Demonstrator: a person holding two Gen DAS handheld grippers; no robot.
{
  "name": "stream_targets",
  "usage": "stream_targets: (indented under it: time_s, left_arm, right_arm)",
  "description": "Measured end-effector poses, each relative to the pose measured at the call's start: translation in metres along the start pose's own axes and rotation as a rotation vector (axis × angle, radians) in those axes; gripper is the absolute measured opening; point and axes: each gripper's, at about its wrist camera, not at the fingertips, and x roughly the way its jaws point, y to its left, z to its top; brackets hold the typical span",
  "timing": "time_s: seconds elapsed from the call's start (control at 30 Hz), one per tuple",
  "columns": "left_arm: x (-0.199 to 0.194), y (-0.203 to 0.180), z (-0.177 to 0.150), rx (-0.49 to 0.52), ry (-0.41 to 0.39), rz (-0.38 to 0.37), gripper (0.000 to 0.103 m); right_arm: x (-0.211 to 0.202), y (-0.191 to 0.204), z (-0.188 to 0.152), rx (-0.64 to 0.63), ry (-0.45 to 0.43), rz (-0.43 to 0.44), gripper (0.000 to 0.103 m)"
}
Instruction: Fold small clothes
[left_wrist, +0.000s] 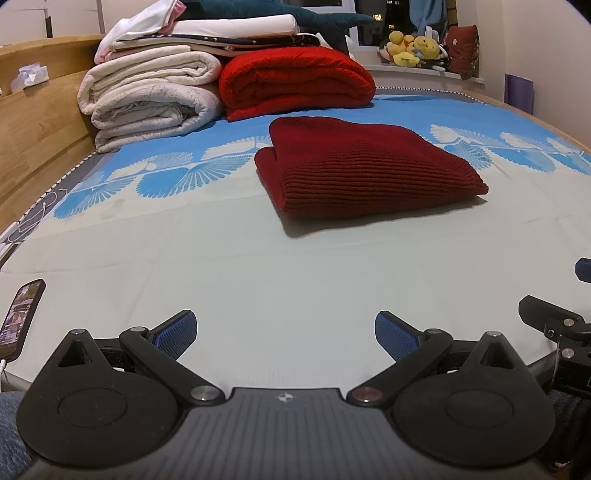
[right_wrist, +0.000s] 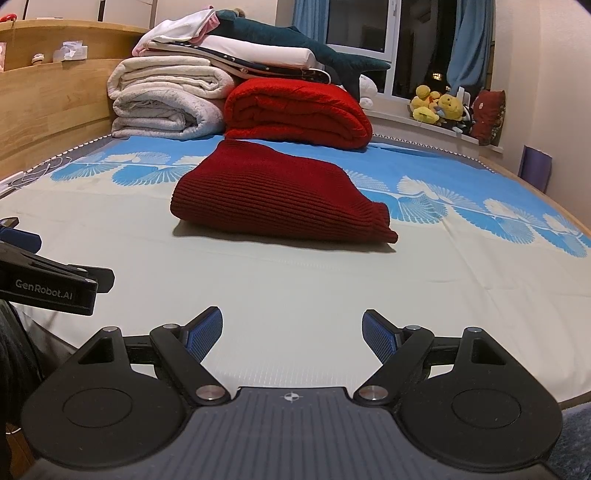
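folded dark red knit (left_wrist: 364, 166) lies beyond both gaping tongs (left_wrist: 285, 334).

Bed (right_wrist: 258, 295): covered by a pale sheet with a blue fan-pattern band.
Headboard (right_wrist: 55, 99): made of light wood, seen at the left.
Window (right_wrist: 362, 26): dark outside, framed by blue curtains (right_wrist: 469, 40).
Windowsill (right_wrist: 399, 118): occupied by yellow plush toys (right_wrist: 437, 105).
Walls (right_wrist: 554, 92): painted pale.

Warm, even indoor light, soft shadows, sharp focus, strong fisheye bending at edges.
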Motion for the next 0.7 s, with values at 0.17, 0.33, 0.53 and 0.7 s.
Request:
stream_targets:
  time_s: [0.17, 0.33, 0.53, 0.7]
  left_arm:
    - [0.0000, -0.0004, -0.0001, -0.001, 0.000, 0.001, 0.103]
    - [0.0003, -0.0027, 0.0000, 0.002, 0.002, 0.001, 0.103]
    - [0.0011, -0.0038, 0.0003, 0.001, 0.005, 0.006, 0.103]
    - [0.0018, -0.0050, 0.0000, 0.001, 0.004, 0.006, 0.103]
  right_arm:
    - [0.0000, 0.0007, 0.0001, 0.000, 0.000, 0.000, 0.084]
    - [-0.0007, 0.0007, 0.0007, 0.001, -0.003, 0.000, 0.084]
    - [-0.0018, 0.0018, 0.0010, 0.001, -0.005, 0.000, 0.084]
    - [-0.0017, 0.0016, 0.0010, 0.000, -0.005, 0.000, 0.084]
